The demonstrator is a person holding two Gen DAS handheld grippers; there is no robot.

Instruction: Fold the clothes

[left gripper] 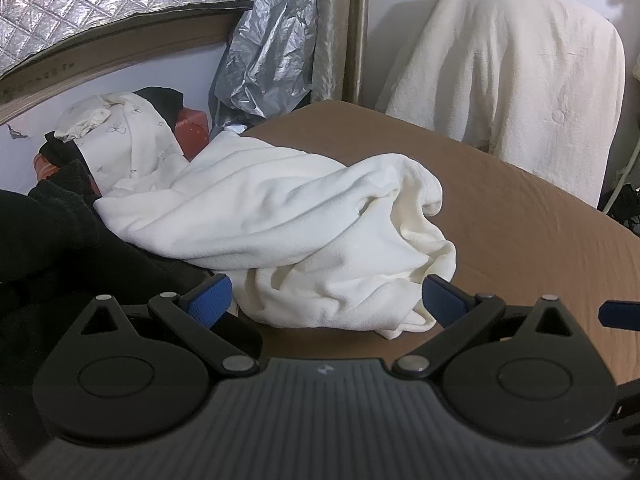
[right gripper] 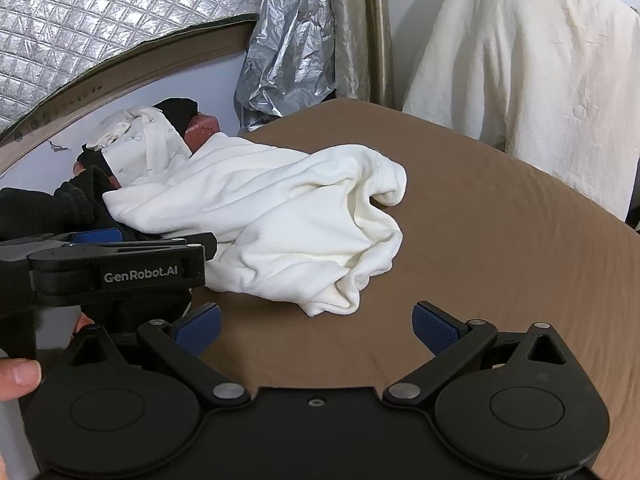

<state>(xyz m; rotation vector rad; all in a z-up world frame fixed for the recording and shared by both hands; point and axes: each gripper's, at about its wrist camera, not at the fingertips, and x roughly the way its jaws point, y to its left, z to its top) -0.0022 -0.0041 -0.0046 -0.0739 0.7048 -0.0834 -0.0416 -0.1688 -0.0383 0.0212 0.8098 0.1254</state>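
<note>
The white garment (left gripper: 280, 216) lies crumpled on the brown tabletop (left gripper: 520, 220), its long axis running from the clothes pile (left gripper: 120, 144) at the far left down toward its near hem. The left gripper (left gripper: 326, 300), fingers spread and empty, is nearest, that hem just ahead between them. The right gripper (right gripper: 316, 324), also spread and empty, sits farther back. The fabric looks soft, thick and heavily creased.

Open room on the right, clutter on the left

Bare brown table (right gripper: 500, 240) lies clear right of the crumpled white garment (right gripper: 280, 216); dark clothes (left gripper: 60, 240) and a draped chair (right gripper: 532, 80) hem the edges.
</note>
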